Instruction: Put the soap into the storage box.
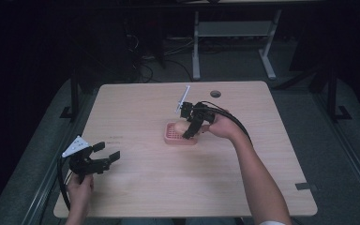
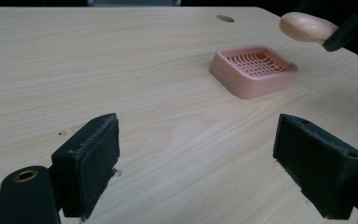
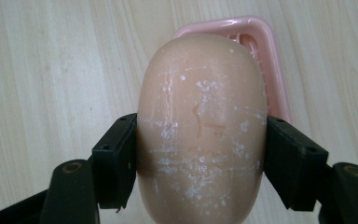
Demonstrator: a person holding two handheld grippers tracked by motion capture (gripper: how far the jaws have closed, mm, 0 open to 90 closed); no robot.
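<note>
Holding soap bar (image 3: pixel 200 126) clenched in right gripper (image 3: pixel 200 154) fingers just above pink soap dish (image 2: pixel 254 70); placing remains; left gripper (image 2: pixel 196 158) fingers released.

Soap (image 3: pixel 200 126) hid most of pink dish (image 3: pixel 272 60) in right gripper view, lower end cut by frame edge. Soap (image 1: pixel 180 126) too small in high view.

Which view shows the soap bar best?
The right gripper view: the soap bar sits close up, clamped between the right gripper pads, above the pink soap dish. The left gripper view shows it small and far off, above the dish. In the high view the gripper largely hides it.
</note>
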